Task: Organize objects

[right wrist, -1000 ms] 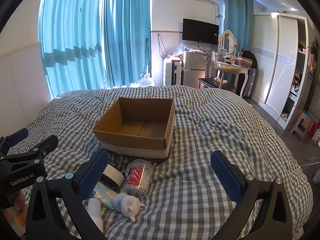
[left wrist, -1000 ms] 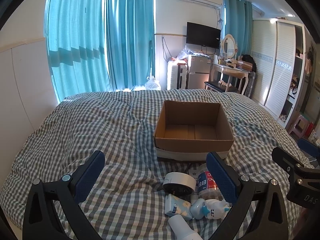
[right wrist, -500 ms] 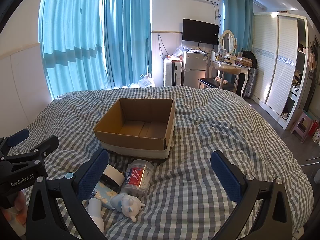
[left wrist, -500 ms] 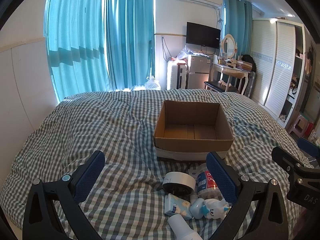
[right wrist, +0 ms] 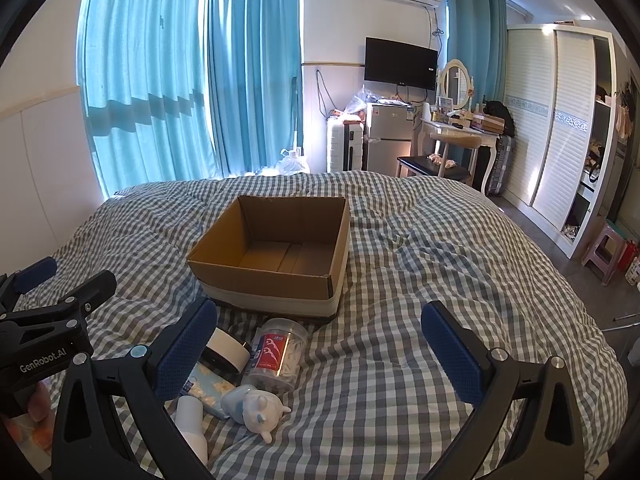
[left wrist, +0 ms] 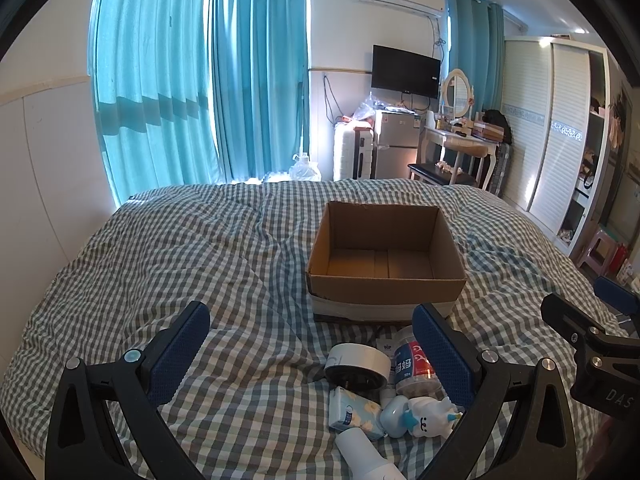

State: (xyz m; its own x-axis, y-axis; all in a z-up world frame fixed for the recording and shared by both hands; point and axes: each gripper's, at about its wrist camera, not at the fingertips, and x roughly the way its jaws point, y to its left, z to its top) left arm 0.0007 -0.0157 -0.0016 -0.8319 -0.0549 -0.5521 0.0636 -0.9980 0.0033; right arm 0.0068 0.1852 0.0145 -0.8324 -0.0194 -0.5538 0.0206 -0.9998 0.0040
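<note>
Cardboard box (left wrist: 386, 264) sits mid-bed, checked quilt (right wrist: 440, 264) bare around; both tongs (left wrist: 310, 346) (right wrist: 320, 340) gape, empty.

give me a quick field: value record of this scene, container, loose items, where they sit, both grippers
surface: bed with checked cover
container: cardboard box, open top, nothing visible inside
loose items: tape roll, clear floss pick jar, tissue pack, white and blue toy figure, white bottle
item location: clustered on the cover just in front of the box, none in it
left gripper: open, holding nothing, above the cover left of the cluster
right gripper: open, holding nothing, cluster by its left finger
</note>
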